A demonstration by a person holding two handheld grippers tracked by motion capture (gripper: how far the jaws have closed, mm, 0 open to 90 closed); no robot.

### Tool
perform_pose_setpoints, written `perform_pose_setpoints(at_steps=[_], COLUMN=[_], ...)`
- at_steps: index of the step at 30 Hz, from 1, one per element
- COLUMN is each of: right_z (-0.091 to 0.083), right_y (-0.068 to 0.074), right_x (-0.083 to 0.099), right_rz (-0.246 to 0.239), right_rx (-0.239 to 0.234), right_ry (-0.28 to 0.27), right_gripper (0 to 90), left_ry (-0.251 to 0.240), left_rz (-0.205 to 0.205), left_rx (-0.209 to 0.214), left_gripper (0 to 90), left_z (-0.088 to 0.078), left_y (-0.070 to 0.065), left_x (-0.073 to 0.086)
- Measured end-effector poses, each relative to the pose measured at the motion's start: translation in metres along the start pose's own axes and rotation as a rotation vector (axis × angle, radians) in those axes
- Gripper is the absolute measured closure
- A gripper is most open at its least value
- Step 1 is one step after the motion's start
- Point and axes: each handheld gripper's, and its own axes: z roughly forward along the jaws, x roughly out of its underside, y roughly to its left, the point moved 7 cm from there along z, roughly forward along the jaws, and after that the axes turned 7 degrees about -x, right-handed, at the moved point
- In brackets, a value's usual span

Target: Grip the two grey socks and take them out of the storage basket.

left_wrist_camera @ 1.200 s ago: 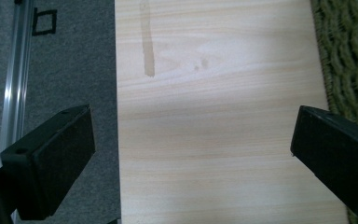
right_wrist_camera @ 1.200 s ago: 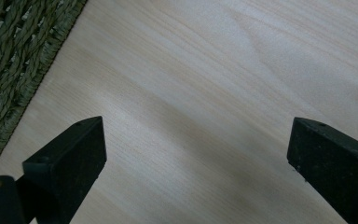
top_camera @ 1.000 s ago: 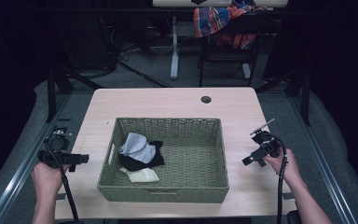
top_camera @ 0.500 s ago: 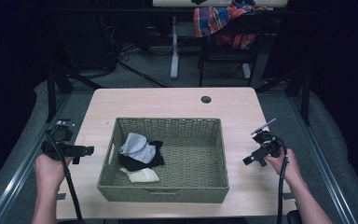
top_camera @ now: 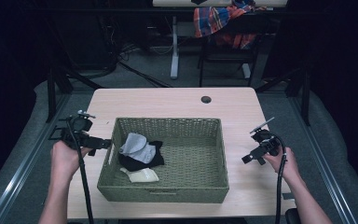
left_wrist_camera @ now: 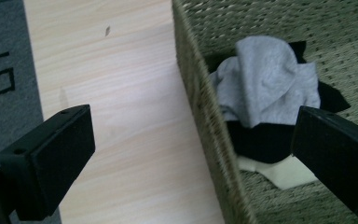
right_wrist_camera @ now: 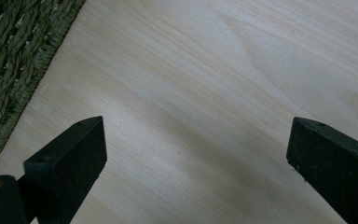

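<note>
A light wooden table [top_camera: 168,105] with a pale grain stands in the middle of a dim room, lit from above while the surroundings fall into near-black. A round dark cable hole [top_camera: 206,99] sits near its far edge. Grey carpet [top_camera: 135,74] covers the floor around it, and metal rails [top_camera: 21,163] run along the table's left and right sides. Beyond the far edge stands a white table leg [top_camera: 174,46], with dark cables [top_camera: 126,51] trailing on the floor beside it. To its right, a dark chair [top_camera: 223,51] carries a plaid cloth [top_camera: 216,18] in red, blue and orange.
</note>
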Motion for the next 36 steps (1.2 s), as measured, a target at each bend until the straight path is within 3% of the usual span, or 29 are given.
perform_pose_setpoints(at_steps=[3, 7, 12, 13, 22, 25, 28, 29, 30, 31, 36], right_z=[0.003, 0.001, 0.002, 0.004, 0.003, 0.003, 0.003, 0.003, 0.003, 0.003, 0.003], right_y=[0.002, 0.0, 0.0, 0.002, 0.001, 0.001, 0.0, -0.001, -0.001, -0.001, 0.0], right_x=[-0.001, 0.0, 0.0, -0.001, 0.0, 0.0, 0.0, 0.0, 0.0, 0.0, 0.0], right_rz=[0.021, 0.004, 0.008, 0.024, 0.02, 0.02, 0.019, 0.014, 0.014, 0.016, 0.016], right_rx=[0.004, -0.001, -0.005, -0.005, 0.0, -0.001, 0.0, 0.0, 0.0, 0.0, -0.004], right_ry=[-0.029, -0.002, -0.006, -0.032, -0.028, -0.027, -0.025, -0.015, -0.015, -0.016, -0.018], right_gripper=[4.6, 4.6, 4.7, 4.7, 4.7, 4.8, 4.7, 4.8, 4.8, 4.8, 4.8], left_ry=[0.003, 0.003, 0.011, 0.01, 0.042, 0.061, 0.085, 0.091, 0.103, 0.11, 0.131], left_rz=[0.026, 0.058, 0.088, 0.086, 0.142, 0.155, 0.162, 0.164, 0.167, 0.171, 0.149], left_rx=[0.006, 0.025, 0.048, 0.054, 0.073, 0.084, 0.088, 0.09, 0.096, 0.104, 0.097], left_gripper=[0.0, 0.0, 0.0, 0.0, 3.0, 15.9, 19.4, 27.4, 27.4, 33.0, 44.3], left_z=[0.003, 0.008, 0.017, 0.02, 0.039, 0.048, 0.055, 0.057, 0.06, 0.063, 0.071], left_y=[-0.008, -0.019, -0.032, -0.034, -0.049, -0.054, -0.056, -0.057, -0.058, -0.06, -0.058], left_x=[-0.009, -0.019, -0.03, -0.032, -0.043, -0.045, -0.045, -0.045, -0.045, -0.045, -0.044])
